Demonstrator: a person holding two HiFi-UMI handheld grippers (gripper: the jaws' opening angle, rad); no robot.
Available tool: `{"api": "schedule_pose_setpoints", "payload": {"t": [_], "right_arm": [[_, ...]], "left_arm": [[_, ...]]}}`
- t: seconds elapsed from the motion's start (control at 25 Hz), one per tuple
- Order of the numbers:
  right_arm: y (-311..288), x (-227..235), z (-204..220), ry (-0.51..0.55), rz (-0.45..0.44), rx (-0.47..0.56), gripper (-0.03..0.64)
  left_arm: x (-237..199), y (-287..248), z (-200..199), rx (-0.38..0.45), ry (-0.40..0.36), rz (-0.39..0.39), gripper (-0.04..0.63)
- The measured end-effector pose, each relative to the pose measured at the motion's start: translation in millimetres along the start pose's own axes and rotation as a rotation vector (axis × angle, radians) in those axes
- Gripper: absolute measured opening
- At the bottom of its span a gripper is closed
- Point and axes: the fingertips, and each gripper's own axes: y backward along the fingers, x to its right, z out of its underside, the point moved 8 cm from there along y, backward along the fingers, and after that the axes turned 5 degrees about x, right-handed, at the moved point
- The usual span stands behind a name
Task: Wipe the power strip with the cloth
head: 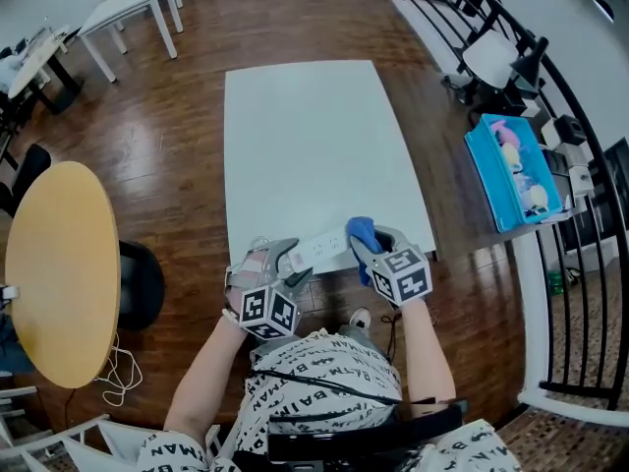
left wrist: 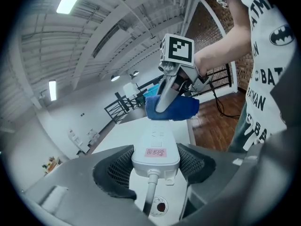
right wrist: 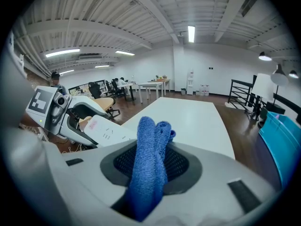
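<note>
- The left gripper (head: 287, 262) pinches the power strip (head: 319, 249) by its cord end, with one jaw on each side. In the head view, the strip is over the 6 o'clock edge of the white table (head: 305, 136).
- The right gripper (head: 364, 246) squeezes the blue cloth (head: 360, 229) tight. The cloth looks like it touches the strip's far end, at 3 o'clock from the left gripper.
- The left jaws hold only one short end. If the cloth pushes down hard on the other end, I think the strip could tip or slide out.
- The wood floor is just past that table edge, so a dropped strip could fall there.
- The cord (left wrist: 150, 192) hangs at 6 o'clock under the left jaws. It could catch on something and tug the strip.
- Only a thin fold of cloth sticks out. With hard rubbing it may pull loose, or the hard jaws may scrape the strip.
</note>
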Motion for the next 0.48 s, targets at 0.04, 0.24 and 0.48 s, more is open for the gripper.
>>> {"api": "schedule_pose_setpoints", "payload": {"t": [0.04,0.24,0.48], "right_arm": [[-1,-4,0,0.001,-0.011,0.004,0.135],[-2,-46,-13,0.051,-0.106,0.018,0.135],[-4,-93,-32,0.153,-0.263,0.003,0.135]], "left_arm": [[1,-1,0,-0.002,-0.001,0.002,0.288],[4,-1,-3,-0.032,-0.006,0.005,0.288],[6,-4,-4,-0.062,0.003,0.004,0.288]]}}
